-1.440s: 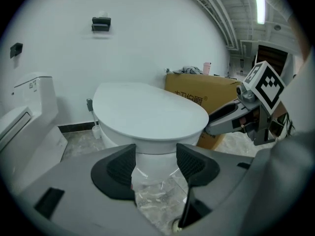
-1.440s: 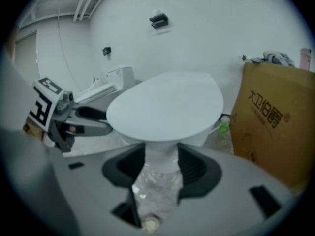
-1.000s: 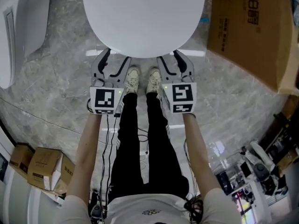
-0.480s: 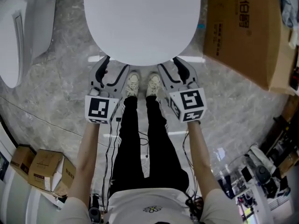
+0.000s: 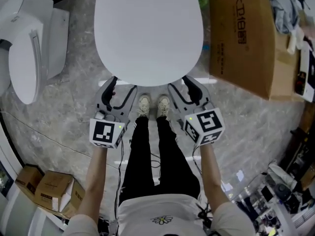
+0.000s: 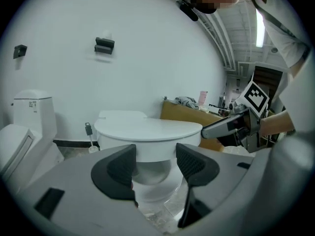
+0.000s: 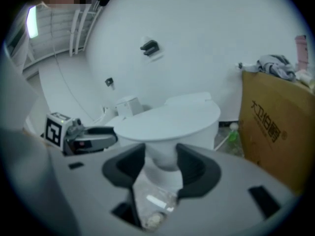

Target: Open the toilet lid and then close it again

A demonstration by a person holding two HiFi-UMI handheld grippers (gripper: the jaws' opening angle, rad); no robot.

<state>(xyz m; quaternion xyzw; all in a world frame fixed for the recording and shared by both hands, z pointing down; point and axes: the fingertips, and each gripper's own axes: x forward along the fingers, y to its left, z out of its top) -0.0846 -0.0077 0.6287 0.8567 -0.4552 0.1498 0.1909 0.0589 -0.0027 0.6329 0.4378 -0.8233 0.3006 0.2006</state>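
Toilet lid, shut flat on the bowl, its front rim just ahead of the left gripper and right gripper, jaws apart and empty; a second earlier both grippers sat less tilted, with the lid likewise down.

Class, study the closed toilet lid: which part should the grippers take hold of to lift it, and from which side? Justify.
Grip the front rim of the toilet lid, coming from the front, opposite the tank. The lid lies flat and its rounded front edge overhangs the bowl, leaving room beneath for a jaw. The hinge is probably at the tank end, so lifting the front should swing it up.
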